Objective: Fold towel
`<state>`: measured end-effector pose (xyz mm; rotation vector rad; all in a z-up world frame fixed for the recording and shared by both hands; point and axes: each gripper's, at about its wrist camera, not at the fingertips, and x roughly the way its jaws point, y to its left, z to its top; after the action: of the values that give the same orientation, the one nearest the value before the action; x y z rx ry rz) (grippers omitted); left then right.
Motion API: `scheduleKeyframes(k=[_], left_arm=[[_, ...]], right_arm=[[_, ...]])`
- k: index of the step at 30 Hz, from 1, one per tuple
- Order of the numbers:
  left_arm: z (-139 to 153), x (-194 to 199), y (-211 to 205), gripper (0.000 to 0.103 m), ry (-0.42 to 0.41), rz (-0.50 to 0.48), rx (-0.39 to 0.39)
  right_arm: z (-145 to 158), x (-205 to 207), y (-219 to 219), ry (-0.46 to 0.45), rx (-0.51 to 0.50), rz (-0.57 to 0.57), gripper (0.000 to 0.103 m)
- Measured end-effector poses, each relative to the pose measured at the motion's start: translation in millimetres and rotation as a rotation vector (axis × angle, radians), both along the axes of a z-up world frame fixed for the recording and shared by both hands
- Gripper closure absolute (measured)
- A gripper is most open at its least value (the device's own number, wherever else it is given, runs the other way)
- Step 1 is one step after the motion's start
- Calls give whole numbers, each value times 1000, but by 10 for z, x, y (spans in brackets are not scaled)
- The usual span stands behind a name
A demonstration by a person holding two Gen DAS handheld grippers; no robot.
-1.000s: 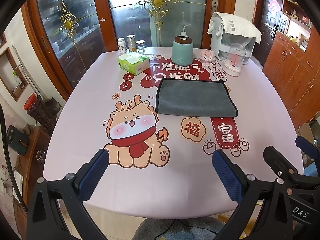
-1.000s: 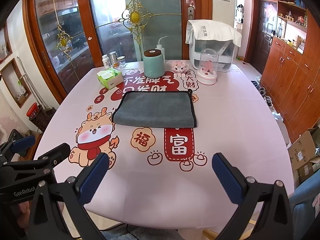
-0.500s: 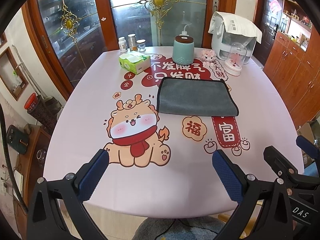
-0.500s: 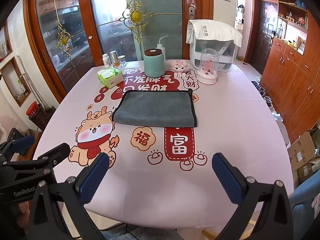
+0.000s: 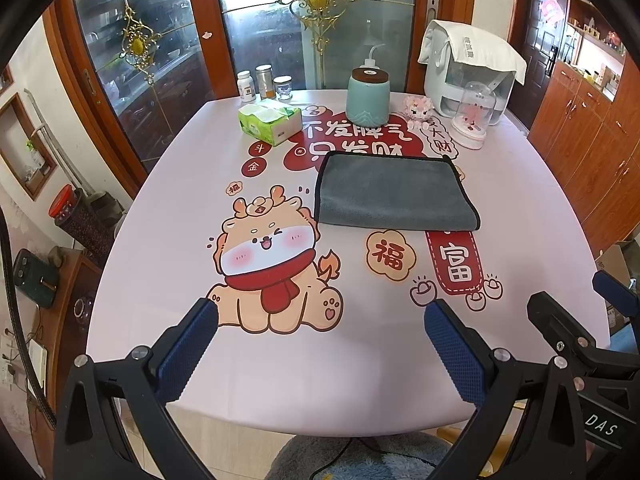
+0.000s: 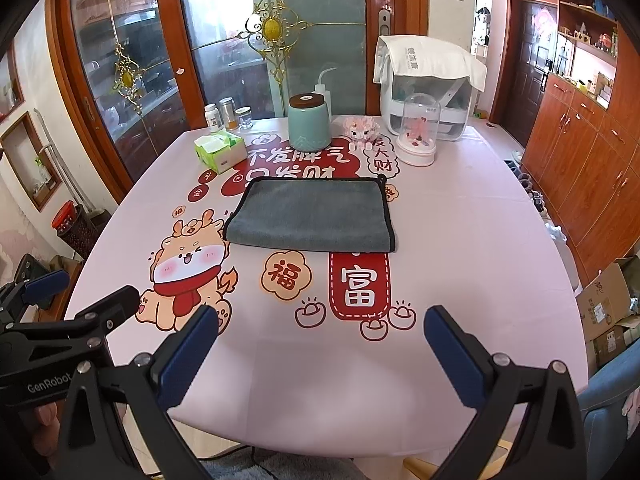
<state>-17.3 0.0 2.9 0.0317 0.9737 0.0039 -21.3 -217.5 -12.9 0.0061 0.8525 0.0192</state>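
Note:
A grey towel with a dark hem lies folded flat on the pink printed tablecloth, past the table's middle; it also shows in the right wrist view. My left gripper is open and empty over the table's near edge, well short of the towel. My right gripper is open and empty too, also at the near edge. Each gripper shows at the side of the other's view: the right gripper and the left gripper.
Behind the towel stand a green tissue box, a teal canister, three small jars, a pink toy, a glass dome and a covered white appliance. Wooden cabinets stand on the right.
Nothing has visibly changed apart from a very slight shift of both views; the towel lies as before and both grippers stay open.

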Motion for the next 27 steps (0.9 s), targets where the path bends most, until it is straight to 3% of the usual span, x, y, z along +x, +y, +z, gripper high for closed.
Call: scheduleKeyframes(k=[27], left_arm=[[-47, -30, 59, 1, 8, -1, -1]], right_arm=[[-76, 63, -8, 12, -2, -2, 0]])
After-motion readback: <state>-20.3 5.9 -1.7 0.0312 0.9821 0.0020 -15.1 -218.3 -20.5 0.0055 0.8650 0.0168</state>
